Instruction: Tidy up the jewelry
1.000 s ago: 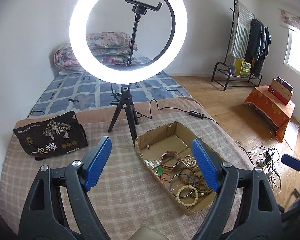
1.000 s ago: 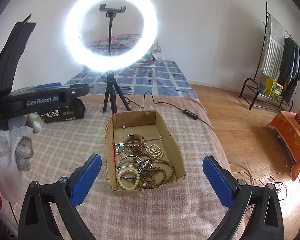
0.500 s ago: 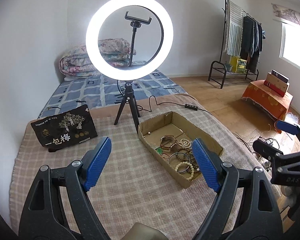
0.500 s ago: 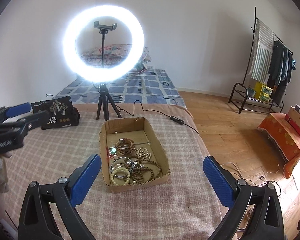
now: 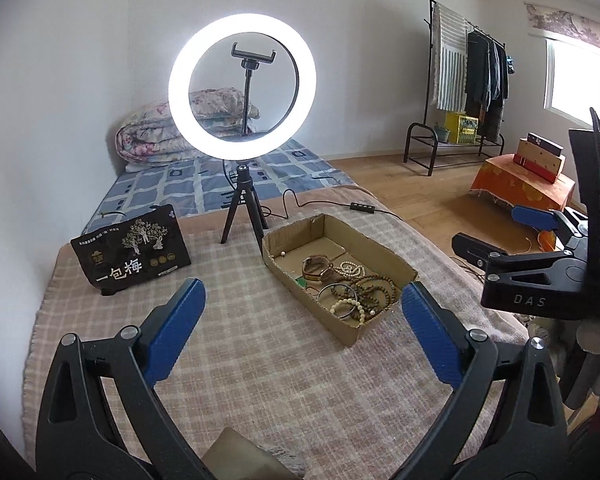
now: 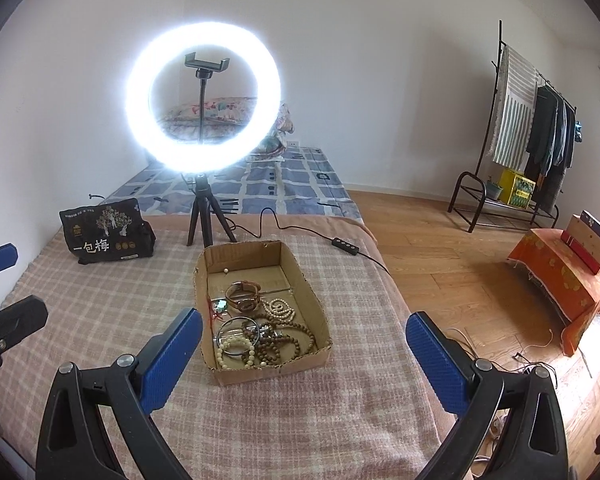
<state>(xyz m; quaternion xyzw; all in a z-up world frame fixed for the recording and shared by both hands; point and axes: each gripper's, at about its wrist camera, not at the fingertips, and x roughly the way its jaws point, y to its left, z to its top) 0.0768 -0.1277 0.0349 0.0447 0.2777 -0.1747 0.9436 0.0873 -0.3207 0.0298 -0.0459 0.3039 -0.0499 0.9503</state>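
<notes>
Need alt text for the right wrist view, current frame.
An open hand-held gripper hovers over a plaid blanket, facing a cardboard box of tangled bead bracelets. Behind it stand a lit ring light and a black pouch.

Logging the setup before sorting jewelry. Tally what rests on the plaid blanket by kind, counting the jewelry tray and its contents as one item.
Cardboard jewelry tray: 1
Ring light on tripod: 1
Black snack bag: 1
Inline cable switch: 1
Total: 4
</notes>
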